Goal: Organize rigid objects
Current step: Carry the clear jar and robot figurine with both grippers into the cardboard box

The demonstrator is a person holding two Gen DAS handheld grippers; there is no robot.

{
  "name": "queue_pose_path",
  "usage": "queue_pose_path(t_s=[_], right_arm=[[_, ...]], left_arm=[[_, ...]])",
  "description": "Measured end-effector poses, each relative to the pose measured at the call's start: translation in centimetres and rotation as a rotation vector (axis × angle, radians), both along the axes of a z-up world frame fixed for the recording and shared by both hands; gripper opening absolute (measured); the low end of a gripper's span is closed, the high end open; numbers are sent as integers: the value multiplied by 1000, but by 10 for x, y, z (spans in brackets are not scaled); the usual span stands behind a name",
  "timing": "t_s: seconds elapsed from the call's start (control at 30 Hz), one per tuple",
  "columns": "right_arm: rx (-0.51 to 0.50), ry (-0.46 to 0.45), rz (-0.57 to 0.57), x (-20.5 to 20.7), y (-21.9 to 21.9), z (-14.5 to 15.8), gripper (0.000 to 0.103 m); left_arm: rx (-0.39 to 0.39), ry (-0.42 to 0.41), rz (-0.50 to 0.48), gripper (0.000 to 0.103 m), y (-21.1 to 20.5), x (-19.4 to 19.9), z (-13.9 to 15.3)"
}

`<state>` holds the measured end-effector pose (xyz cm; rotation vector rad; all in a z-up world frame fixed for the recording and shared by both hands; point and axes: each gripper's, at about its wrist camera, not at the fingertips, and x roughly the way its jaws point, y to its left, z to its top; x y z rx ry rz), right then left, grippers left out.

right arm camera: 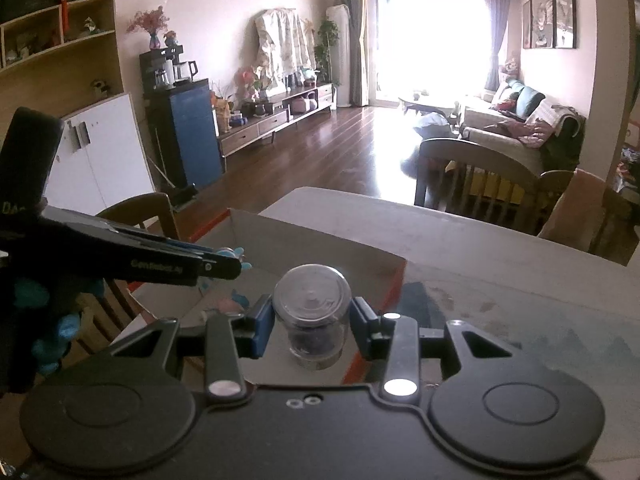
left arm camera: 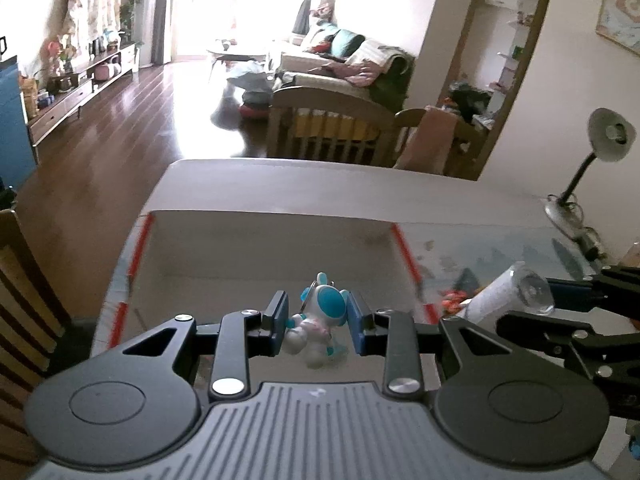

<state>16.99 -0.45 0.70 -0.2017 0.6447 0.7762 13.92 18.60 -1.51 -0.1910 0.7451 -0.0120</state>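
My left gripper (left arm camera: pixel 318 322) is shut on a small white and blue toy figure (left arm camera: pixel 320 320) and holds it over the open cardboard box (left arm camera: pixel 272 240) with red tape on its edges. My right gripper (right arm camera: pixel 312 322) is shut on a clear plastic jar (right arm camera: pixel 314 316) with a transparent lid, held over the right part of the same box (right arm camera: pixel 320 236). In the left wrist view the jar (left arm camera: pixel 508 294) and the right gripper's black fingers (left arm camera: pixel 580 288) come in from the right. In the right wrist view the left gripper (right arm camera: pixel 224 262) shows at the left with the toy's blue tip.
The box stands on a grey table (left arm camera: pixel 480 208). A black desk lamp (left arm camera: pixel 592 160) stands at the table's right side. Small orange items (left arm camera: pixel 454 298) lie on the table by the box's right wall. Wooden chairs (right arm camera: pixel 480 176) stand behind the table and one (left arm camera: pixel 20 280) at its left.
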Motion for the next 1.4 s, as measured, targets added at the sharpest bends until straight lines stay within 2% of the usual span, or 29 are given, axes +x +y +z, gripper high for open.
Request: queue_pose_path(t_s=[0.33, 0.57, 0.77, 1.0, 1.23, 1.4], right_arm=[[-71, 55, -14, 13, 45, -34, 40], [-139, 114, -24, 22, 73, -67, 40], [-235, 132, 0, 21, 91, -90, 40], [-267, 161, 8, 26, 96, -97, 40], [-268, 194, 5, 25, 97, -101, 40], [-281, 183, 5, 21, 99, -103, 40]], left_arm=[[32, 50, 16, 31, 48, 28, -25], [56, 124, -7, 31, 52, 56, -59], [86, 188, -77, 31, 42, 73, -83], [90, 276, -149, 31, 27, 83, -104], [104, 369, -174, 31, 24, 91, -115], [115, 409, -190, 31, 20, 91, -120]])
